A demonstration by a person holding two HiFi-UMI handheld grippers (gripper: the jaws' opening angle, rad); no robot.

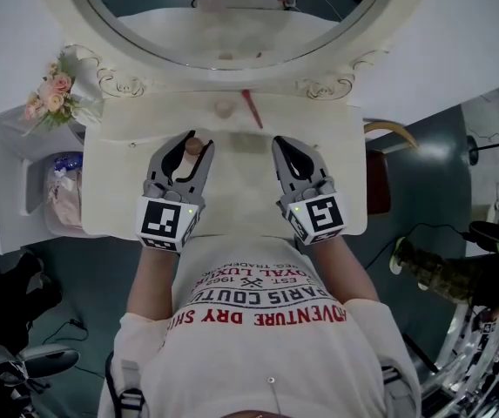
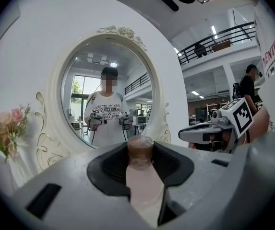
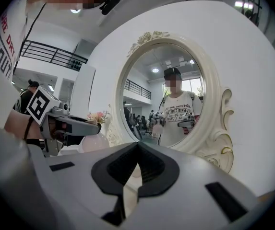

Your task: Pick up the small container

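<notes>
The small container (image 1: 193, 150) is a pale pink bottle with a brown cap. My left gripper (image 1: 196, 142) is shut on it over the left part of the cream dressing table (image 1: 118, 177). In the left gripper view the bottle (image 2: 144, 181) lies between the dark pads, cap pointing toward the oval mirror (image 2: 109, 99), with the left gripper (image 2: 140, 146) closed on its body. My right gripper (image 1: 281, 144) hovers to the right at the same height, and its jaws (image 3: 137, 145) meet at the tips with nothing between them.
A small pink round item (image 1: 224, 109) and a red stick (image 1: 252, 110) lie near the mirror's base (image 1: 223, 64). A bouquet of pink flowers (image 1: 53, 94) stands at the table's left corner. A bin with wrapped things (image 1: 62, 190) sits left of the table.
</notes>
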